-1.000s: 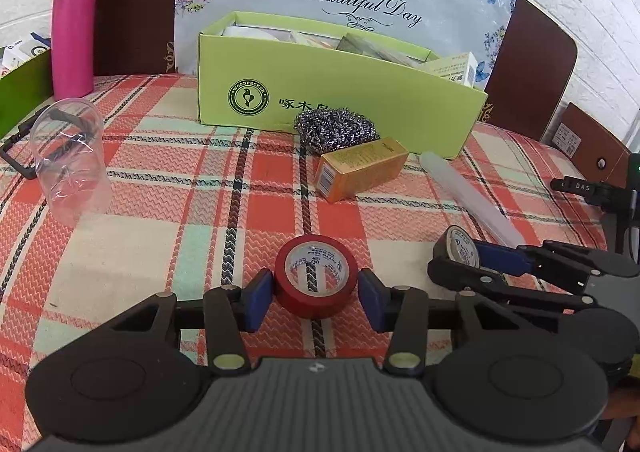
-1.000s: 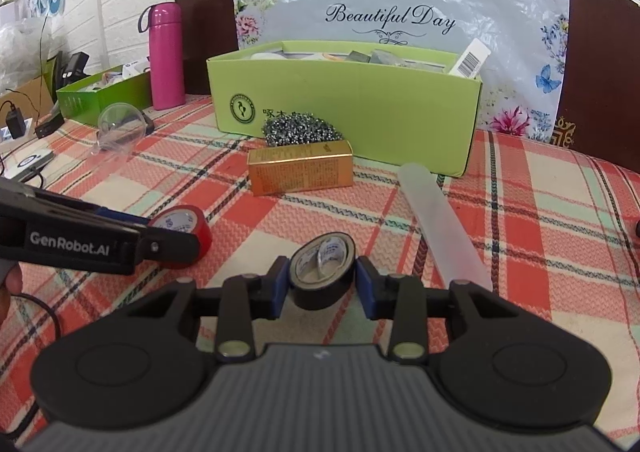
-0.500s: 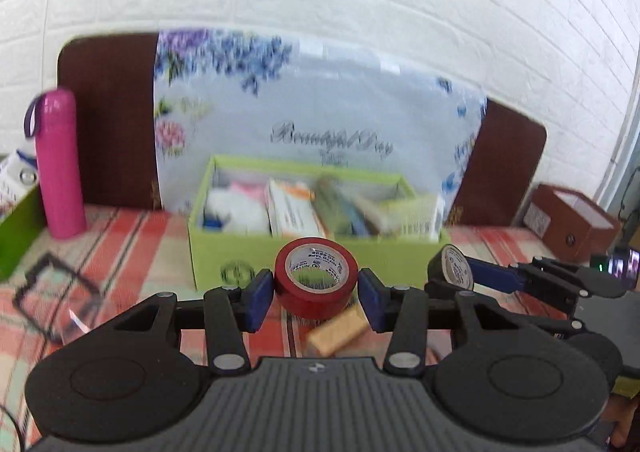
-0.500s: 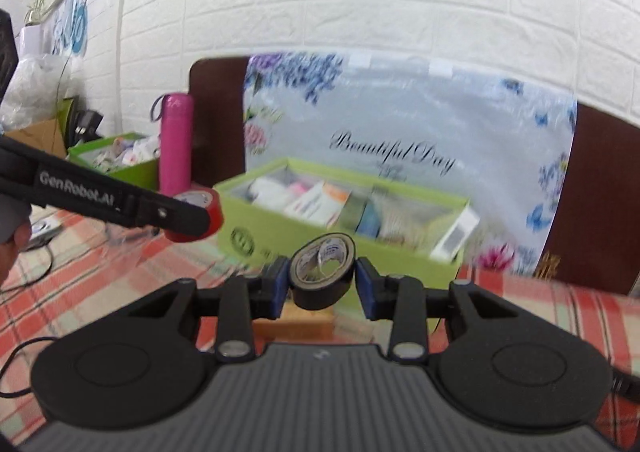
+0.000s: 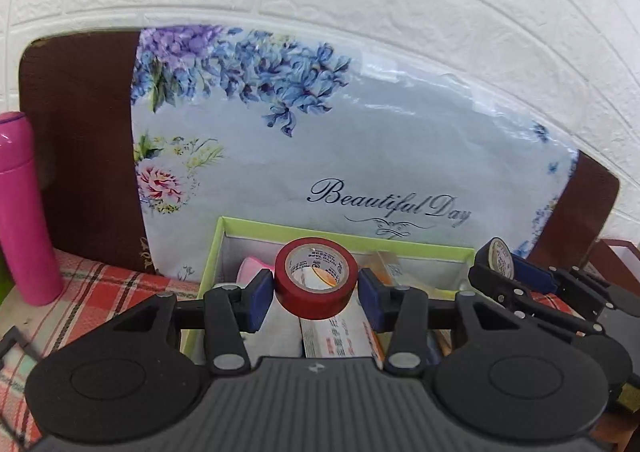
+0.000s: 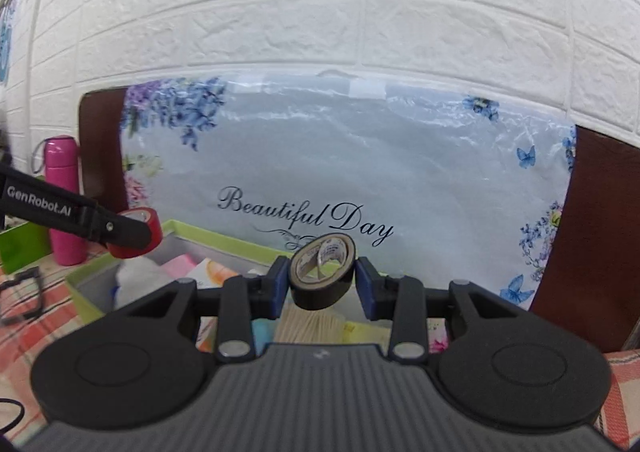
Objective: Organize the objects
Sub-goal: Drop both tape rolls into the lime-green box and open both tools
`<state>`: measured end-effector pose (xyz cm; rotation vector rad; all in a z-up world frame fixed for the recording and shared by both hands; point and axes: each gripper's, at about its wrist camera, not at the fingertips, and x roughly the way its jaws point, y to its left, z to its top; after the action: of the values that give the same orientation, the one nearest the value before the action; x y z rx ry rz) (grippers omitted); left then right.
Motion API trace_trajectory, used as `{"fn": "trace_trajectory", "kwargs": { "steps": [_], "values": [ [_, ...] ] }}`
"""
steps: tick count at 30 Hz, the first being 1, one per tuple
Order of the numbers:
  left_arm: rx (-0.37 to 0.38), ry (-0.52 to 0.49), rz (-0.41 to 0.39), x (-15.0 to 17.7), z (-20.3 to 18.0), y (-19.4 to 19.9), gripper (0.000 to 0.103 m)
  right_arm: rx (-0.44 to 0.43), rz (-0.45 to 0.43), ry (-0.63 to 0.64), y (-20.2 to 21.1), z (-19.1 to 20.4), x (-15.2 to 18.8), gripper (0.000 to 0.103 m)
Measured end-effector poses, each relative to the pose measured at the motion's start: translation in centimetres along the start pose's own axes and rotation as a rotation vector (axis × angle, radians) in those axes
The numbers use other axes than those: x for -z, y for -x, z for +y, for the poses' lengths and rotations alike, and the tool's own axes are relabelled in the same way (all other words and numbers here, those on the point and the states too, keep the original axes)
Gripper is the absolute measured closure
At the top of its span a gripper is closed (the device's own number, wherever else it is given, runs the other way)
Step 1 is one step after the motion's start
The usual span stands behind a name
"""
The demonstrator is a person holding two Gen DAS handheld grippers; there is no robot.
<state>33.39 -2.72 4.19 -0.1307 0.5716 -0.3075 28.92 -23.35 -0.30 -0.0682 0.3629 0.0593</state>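
My left gripper (image 5: 316, 294) is shut on a red tape roll (image 5: 316, 284) and holds it in the air over the left part of the open green box (image 5: 280, 230). My right gripper (image 6: 322, 286) is shut on a black tape roll (image 6: 322, 278) and holds it over the right part of the same box (image 6: 208, 238). The box holds several packets and cartons. The right gripper with its black roll (image 5: 498, 262) shows at the right of the left wrist view. The left gripper's red roll (image 6: 138, 232) shows at the left of the right wrist view.
A pink flask (image 5: 24, 207) stands left of the box on the plaid tablecloth (image 5: 104, 284). A flowered "Beautiful Day" bag (image 5: 360, 155) leans on brown chair backs behind the box. A clear cup (image 6: 20, 298) lies at the left. A second green box (image 6: 20, 248) sits far left.
Both grippers have risen from the table with their tape rolls and moved forward to hover over the green box. Both stay shut on their rolls.
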Motion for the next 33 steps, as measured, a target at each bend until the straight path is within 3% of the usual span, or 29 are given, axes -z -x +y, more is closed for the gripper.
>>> {"fn": "trace_trajectory", "kwargs": {
  "steps": [2, 3, 7, 12, 16, 25, 33],
  "values": [
    [-0.02, -0.008, -0.012, 0.7, 0.2, -1.2, 0.039, 0.004, 0.035, 0.006, -1.4, 0.2, 1.1, 0.04],
    [-0.051, -0.02, -0.005, 1.2, 0.2, -1.6, 0.026, 0.008, 0.028, 0.02, -1.4, 0.3, 1.7, 0.038],
    [-0.059, -0.072, -0.01, 3.3, 0.4, -1.2, 0.026, 0.003, -0.053, 0.072, 0.5, 1.3, 3.3, 0.024],
    [-0.084, -0.059, 0.02, 3.8, 0.0, 1.1, 0.026, -0.002, -0.063, 0.042, 3.4, 1.4, 3.1, 0.017],
    [-0.117, -0.093, 0.038, 4.6, -1.3, 4.1, 0.026, -0.008, -0.074, 0.015, 7.3, 1.2, 3.3, 0.003],
    [-0.103, -0.099, 0.052, 8.3, -3.9, 10.0, 0.026, -0.05, -0.02, 0.016, 16.0, 2.6, 6.0, 0.0],
    [-0.11, -0.078, 0.078, 12.2, -4.5, 12.8, 0.026, -0.05, 0.001, -0.043, 20.6, 3.4, 8.9, 0.0]
  ]
}}
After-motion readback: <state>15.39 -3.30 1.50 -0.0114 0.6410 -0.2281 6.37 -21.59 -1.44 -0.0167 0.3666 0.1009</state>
